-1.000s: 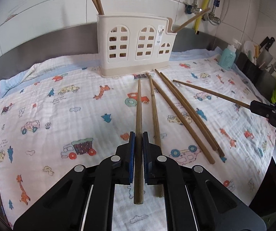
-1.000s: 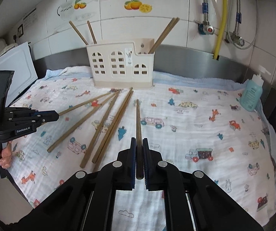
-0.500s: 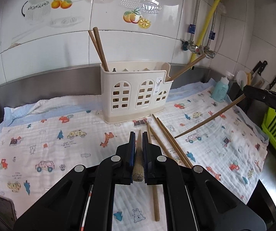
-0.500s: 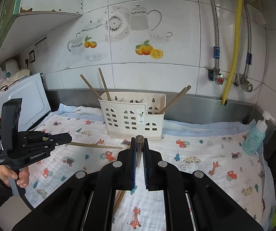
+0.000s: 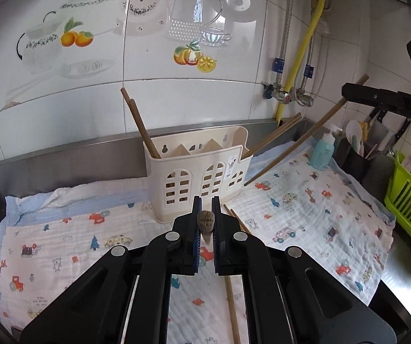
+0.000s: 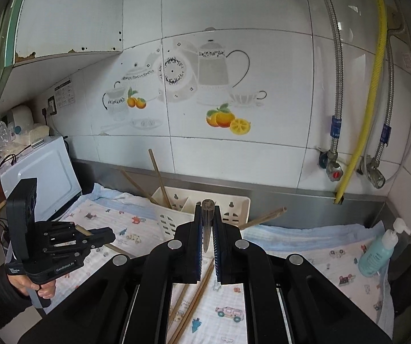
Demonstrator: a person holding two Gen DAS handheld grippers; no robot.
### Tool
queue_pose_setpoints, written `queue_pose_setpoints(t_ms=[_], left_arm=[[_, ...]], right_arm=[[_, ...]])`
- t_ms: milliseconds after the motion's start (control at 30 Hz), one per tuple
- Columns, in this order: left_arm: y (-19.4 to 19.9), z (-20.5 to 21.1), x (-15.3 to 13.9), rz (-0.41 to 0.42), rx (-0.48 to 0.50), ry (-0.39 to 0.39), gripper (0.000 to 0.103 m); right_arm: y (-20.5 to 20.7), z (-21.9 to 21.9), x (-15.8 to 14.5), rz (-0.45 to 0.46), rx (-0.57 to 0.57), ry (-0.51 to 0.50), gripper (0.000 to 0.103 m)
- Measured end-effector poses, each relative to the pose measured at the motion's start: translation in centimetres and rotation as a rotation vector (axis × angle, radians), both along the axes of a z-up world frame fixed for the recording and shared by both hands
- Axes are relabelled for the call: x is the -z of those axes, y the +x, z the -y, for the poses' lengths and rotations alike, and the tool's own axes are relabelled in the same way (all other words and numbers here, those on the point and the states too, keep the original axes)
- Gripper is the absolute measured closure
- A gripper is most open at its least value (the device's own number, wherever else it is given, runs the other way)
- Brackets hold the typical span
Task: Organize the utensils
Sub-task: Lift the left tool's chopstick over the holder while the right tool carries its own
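Both grippers had lifted clear of the cloth [image 5: 62, 229]; left gripper [image 5: 205, 229] and right gripper [image 6: 207, 229] each clamped a chopstick [image 5: 206, 223] (rack [image 5: 196, 169] at twelve o'clock); a tilted tip could miss a slot.

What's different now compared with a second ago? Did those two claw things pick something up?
Both were already clamped on a chopstick lying on the cloth. Since then the left gripper and right gripper have lifted their chopsticks off the cloth and tipped them toward the holder. The holder and the remaining loose chopsticks stayed put.
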State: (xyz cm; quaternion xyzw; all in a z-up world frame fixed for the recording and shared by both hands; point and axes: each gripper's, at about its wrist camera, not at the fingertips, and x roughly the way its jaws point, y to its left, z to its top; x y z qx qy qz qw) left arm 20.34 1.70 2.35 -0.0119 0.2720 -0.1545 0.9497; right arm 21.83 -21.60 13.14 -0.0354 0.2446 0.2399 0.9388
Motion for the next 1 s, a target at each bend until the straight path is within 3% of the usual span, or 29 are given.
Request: queue_pose_setpoints(t_ms=[300, 667, 833, 1000], left_arm=[[1.1, 0.7, -5.5, 0.086, 0.034, 0.016, 0.098], [4.6, 1.4, -14.5, 0.284, -0.005, 0.029, 0.098], [7.6, 1.7, -15.8, 0.335, -0.061, 0.03, 0.098], [10.6, 1.7, -14.7, 0.328, -0.115, 0.052, 0.098]], right_arm=[[4.2, -0.4, -3.0, 0.05, 0.056, -0.04, 0.097], [8.8, -2.0, 1.6, -0.069, 0.045, -0.081, 0.096], [8.9, -2.2, 2.6, -0.076, 0.032, -0.08, 0.096], [9.1, -1.9, 2.9, -0.074, 0.028, -0.077, 0.096]])
